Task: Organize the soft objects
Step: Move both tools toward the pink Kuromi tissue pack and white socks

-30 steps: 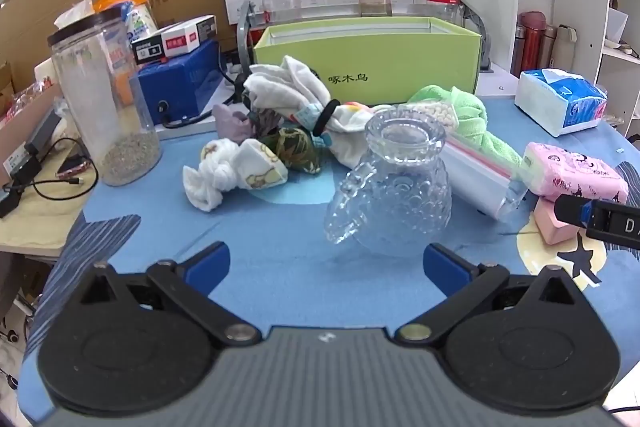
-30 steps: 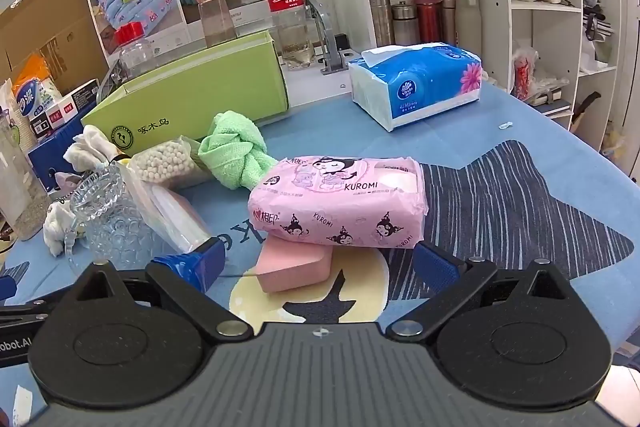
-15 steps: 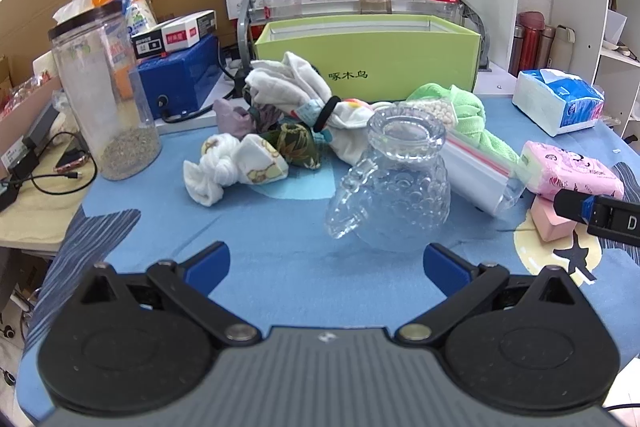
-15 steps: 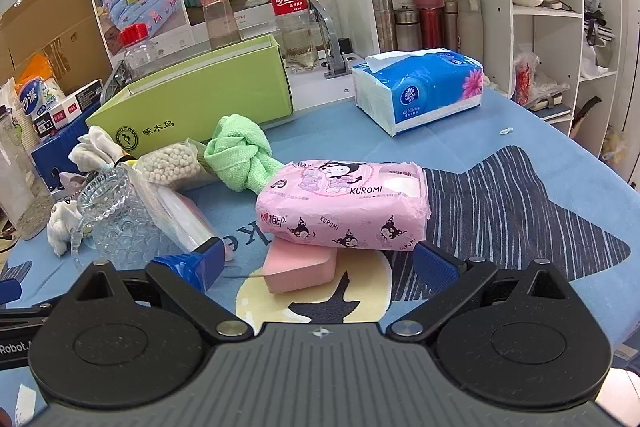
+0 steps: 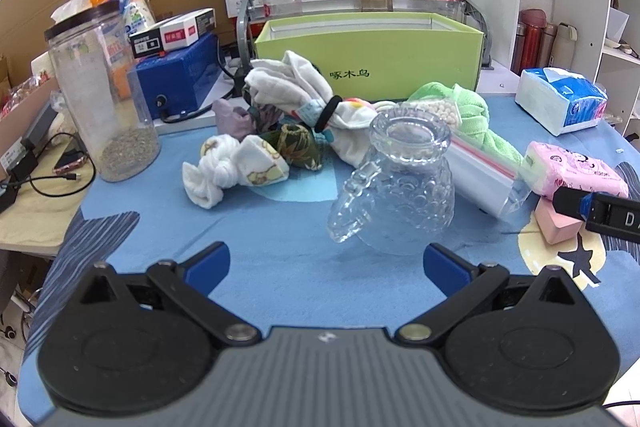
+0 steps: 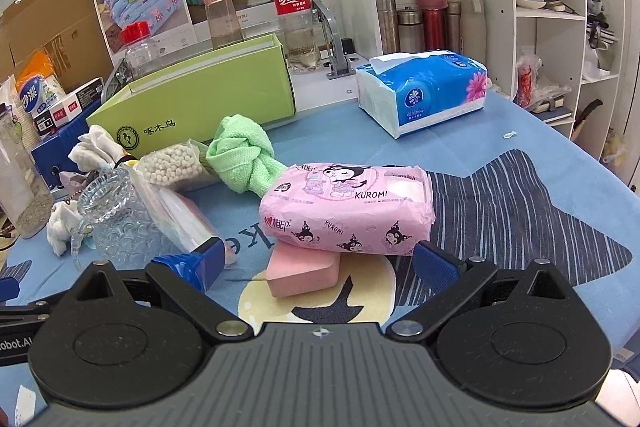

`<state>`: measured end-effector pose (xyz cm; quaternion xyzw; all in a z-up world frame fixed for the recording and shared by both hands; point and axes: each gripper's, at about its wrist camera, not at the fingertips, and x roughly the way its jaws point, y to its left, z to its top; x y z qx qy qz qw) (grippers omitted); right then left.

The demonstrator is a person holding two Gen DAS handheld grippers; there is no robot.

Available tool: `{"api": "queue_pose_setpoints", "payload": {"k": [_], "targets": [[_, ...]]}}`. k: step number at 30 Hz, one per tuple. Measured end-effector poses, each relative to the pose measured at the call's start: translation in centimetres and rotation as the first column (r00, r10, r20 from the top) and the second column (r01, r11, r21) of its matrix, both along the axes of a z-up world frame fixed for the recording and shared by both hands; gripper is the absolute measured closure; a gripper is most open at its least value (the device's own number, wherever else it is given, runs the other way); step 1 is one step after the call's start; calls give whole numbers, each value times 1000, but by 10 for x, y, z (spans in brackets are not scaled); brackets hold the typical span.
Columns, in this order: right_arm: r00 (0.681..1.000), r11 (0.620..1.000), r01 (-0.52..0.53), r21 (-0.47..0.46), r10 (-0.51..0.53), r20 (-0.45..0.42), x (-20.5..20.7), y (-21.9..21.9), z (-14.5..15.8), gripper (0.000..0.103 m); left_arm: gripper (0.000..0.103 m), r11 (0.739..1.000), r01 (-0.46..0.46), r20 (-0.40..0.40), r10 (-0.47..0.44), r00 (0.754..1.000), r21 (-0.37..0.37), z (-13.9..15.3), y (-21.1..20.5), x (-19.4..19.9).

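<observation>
Right gripper (image 6: 316, 265) faces pink tissue pack (image 6: 348, 209)
Jaws apart, empty; pack lies crosswise just ahead; left gripper (image 5: 326, 263), also apart, sits farther.

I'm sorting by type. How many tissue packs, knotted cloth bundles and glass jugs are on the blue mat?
Tissue packs: 2, pink Kuromi pack, blue pack
Knotted cloth bundles: 4, green, white, camouflage, large white
Clear glass jugs: 1
Total: 7
</observation>
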<state>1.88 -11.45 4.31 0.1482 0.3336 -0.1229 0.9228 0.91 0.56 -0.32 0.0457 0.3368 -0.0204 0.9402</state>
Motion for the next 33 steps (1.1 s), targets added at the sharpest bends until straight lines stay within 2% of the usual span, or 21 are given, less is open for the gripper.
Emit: {"api": "queue_pose_setpoints", "payload": {"k": [7,21,25,29,33], "targets": [[1000,1000,-5,12,6,-29,4,0,-10,15,0,1000,0,-22,0,1000,2,-5,-1,0],[999,1000,3,6,-3,-36,4,-2,-10,15,0,1000,-16,-37,16,999,0,-7,1,5],[1000,1000,-6,0,6,-29,0,-5,-5,15,0,1000,-25,-27,25,999,-8,1,5,4],[999,999,38,-28,-39,-38,-5,-18,0,15,0,999,-14,-16,13,1000,-35,14,9,6],[998,999,42,-12,-43,-38,2,-24,2,15,1,1000,-2,20,2,1000,-24,29,8,7]]}}
